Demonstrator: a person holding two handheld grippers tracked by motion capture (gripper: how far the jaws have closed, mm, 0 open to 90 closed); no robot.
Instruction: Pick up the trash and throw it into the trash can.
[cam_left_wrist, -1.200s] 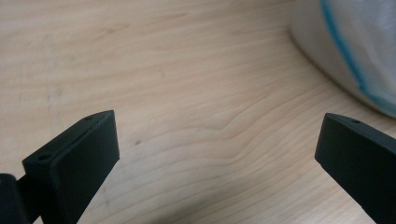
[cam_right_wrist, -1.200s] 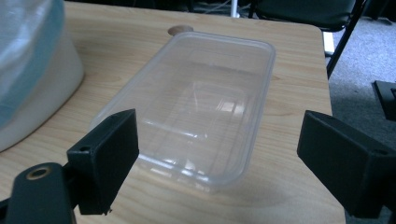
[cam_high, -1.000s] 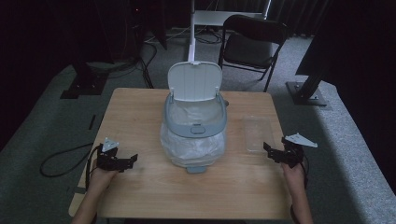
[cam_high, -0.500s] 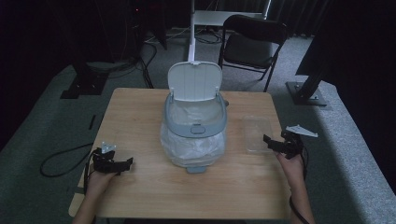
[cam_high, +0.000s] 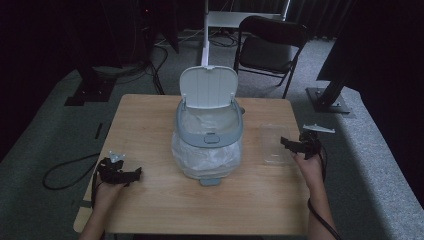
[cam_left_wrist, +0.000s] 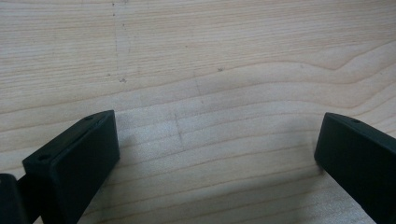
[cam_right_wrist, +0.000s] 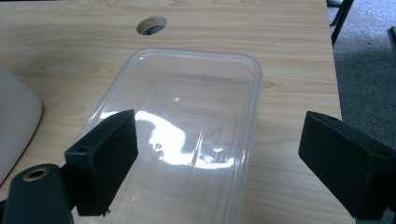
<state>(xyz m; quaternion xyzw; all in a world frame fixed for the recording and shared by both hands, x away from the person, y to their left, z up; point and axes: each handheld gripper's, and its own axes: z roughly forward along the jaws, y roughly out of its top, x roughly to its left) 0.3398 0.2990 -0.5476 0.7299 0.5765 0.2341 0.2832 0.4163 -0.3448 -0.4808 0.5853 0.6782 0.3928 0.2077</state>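
A: Clear plastic, that's what the right gripper (cam_high: 300, 145) is after: the clear plastic container (cam_high: 276, 144) lying flat on the wooden surface (cam_high: 150, 120) at about three o'clock from the lidded bin (cam_high: 209, 131).

B: Has it got hold of it?

A: Not yet. In the right gripper view the jaws stand wide apart on either side of the container (cam_right_wrist: 187, 135), with nothing between them. A second ago that hand sat lower, toward five o'clock; it has since come up level with the container's right edge.

B: So it's lining up a grasp?

A: That's my reading. The next move would be to close on the rim.

B: And the left gripper (cam_high: 120, 172)?

A: Near eight o'clock from the bin, jaws also apart over bare wood, barely shifted from where it was.
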